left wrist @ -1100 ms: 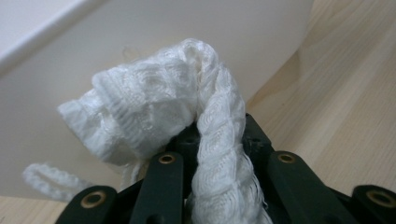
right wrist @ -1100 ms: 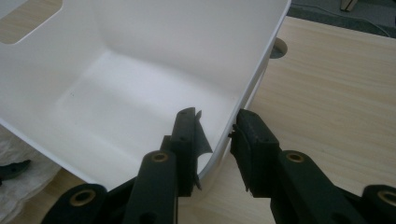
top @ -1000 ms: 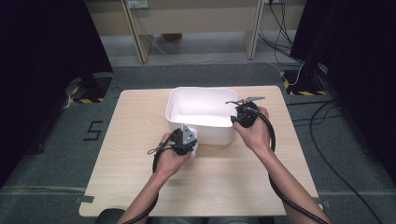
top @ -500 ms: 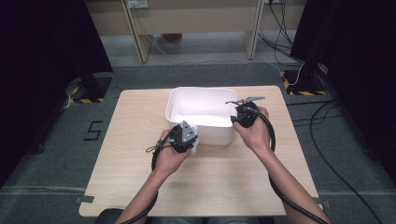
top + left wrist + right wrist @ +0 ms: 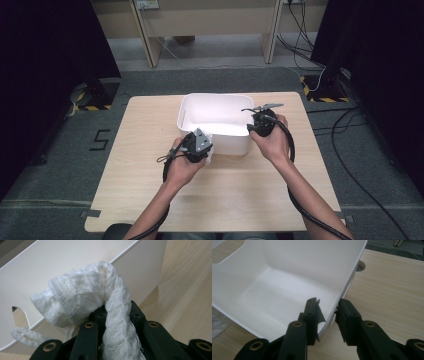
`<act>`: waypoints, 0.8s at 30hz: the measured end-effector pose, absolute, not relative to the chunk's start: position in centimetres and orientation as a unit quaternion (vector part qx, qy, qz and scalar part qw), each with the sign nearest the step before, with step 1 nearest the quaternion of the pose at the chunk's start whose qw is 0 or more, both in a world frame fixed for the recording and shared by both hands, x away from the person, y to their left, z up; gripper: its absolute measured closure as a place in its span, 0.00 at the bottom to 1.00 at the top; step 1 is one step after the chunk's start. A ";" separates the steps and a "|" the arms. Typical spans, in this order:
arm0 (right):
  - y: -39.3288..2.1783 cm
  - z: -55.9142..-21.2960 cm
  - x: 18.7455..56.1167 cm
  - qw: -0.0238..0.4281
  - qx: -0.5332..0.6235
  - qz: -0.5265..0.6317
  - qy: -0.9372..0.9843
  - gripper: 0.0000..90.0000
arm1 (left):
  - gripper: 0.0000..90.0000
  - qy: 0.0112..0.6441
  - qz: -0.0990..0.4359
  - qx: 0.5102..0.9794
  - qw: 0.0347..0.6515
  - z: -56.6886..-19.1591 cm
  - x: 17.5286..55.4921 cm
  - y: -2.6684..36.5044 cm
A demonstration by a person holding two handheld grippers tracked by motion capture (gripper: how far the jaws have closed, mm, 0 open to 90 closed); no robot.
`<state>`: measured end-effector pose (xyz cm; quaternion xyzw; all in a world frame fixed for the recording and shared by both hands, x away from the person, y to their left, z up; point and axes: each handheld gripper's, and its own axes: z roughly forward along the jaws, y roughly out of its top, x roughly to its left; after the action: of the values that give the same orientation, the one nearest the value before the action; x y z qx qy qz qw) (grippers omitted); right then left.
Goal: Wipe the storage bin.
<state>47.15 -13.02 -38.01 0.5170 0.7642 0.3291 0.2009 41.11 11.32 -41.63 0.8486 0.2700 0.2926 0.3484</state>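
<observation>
A white knitted cloth [image 5: 82,295] is bunched up between the jaws of my left gripper [image 5: 116,312], which is shut on it. In the high view, the left gripper [image 5: 200,146] holds the cloth [image 5: 210,152] just outside the near wall of a white plastic bin [image 5: 220,96]. The bin wall [image 5: 62,262] rises right behind the cloth. My right gripper [image 5: 257,125] sits at the bin's near right corner. Its jaws [image 5: 327,307] straddle the bin wall [image 5: 287,272], one inside and one outside, closed on the rim. The bin's inside looks empty.
The bin stands at the far middle of a light wooden table [image 5: 240,190]. Bare wood lies in front of the bin and on both sides. Dark cabinets, cables and grey floor surround the table.
The left gripper has shifted slightly up and toward the bin's near wall with the cloth. The right gripper has stayed on the bin's rim.
</observation>
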 end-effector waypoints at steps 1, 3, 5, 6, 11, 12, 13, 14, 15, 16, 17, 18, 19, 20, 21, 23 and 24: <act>-13.0 -38.0 47.1 0.201 0.517 0.329 0.764 0.78 | 0.82 0.270 0.293 0.849 0.348 -41.6 41.1 11.3; -13.0 -38.0 47.1 0.201 0.517 0.329 0.765 0.78 | 0.82 0.270 0.292 0.849 0.348 -41.6 41.2 11.3; -13.0 -38.0 47.1 0.201 0.517 0.329 0.764 0.78 | 0.82 0.270 0.292 0.849 0.347 -41.7 41.2 11.3; -13.0 -38.0 47.1 0.201 0.517 0.329 0.764 0.78 | 0.82 0.270 0.292 0.849 0.347 -41.7 41.2 11.3; -13.0 -38.0 47.2 0.203 0.515 0.329 0.765 0.78 | 0.82 0.271 0.292 0.849 0.348 -41.8 41.4 11.3; -13.0 -38.0 47.2 0.203 0.515 0.330 0.765 0.78 | 0.82 0.271 0.291 0.849 0.347 -41.9 41.4 11.2; -13.0 -38.0 47.2 0.203 0.515 0.330 0.765 0.78 | 0.82 0.271 0.291 0.850 0.346 -41.9 41.4 11.2; -13.0 -38.0 47.2 0.203 0.515 0.330 0.765 0.78 | 0.82 0.271 0.291 0.850 0.347 -41.9 41.4 11.2; -13.0 -38.0 47.2 0.203 0.515 0.330 0.765 0.78 | 0.82 0.272 0.290 0.850 0.347 -41.9 41.4 11.2; -13.0 -38.0 47.2 0.203 0.515 0.330 0.765 0.78 | 0.82 0.272 0.290 0.850 0.347 -42.0 41.5 11.2; -13.0 -38.0 47.2 0.203 0.515 0.330 0.765 0.78 | 0.82 0.272 0.290 0.850 0.346 -42.0 41.5 11.2; -12.9 -38.0 47.2 0.203 0.515 0.330 0.765 0.78 | 0.82 0.272 0.290 0.850 0.346 -42.1 41.5 11.2; -12.9 -38.0 47.2 0.204 0.515 0.329 0.765 0.78 | 0.82 0.272 0.290 0.850 0.346 -42.1 41.6 11.2; -12.9 -38.0 47.2 0.203 0.515 0.330 0.764 0.78 | 0.82 0.272 0.289 0.850 0.346 -42.2 41.6 11.2; -12.9 -38.0 47.2 0.203 0.515 0.330 0.765 0.78 | 0.82 0.273 0.289 0.850 0.346 -42.2 41.6 11.2; -12.9 -38.0 47.2 0.203 0.515 0.330 0.764 0.78 | 0.82 0.272 0.289 0.852 0.342 -42.3 41.6 11.2; -12.9 -38.0 47.2 0.202 0.516 0.330 0.764 0.78 | 0.82 0.272 0.289 0.852 0.342 -42.4 41.6 11.2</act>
<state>47.16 -12.91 -38.04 0.5157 0.7642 0.3303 0.2023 41.60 11.17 -42.42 0.8517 0.2724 0.2890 0.3420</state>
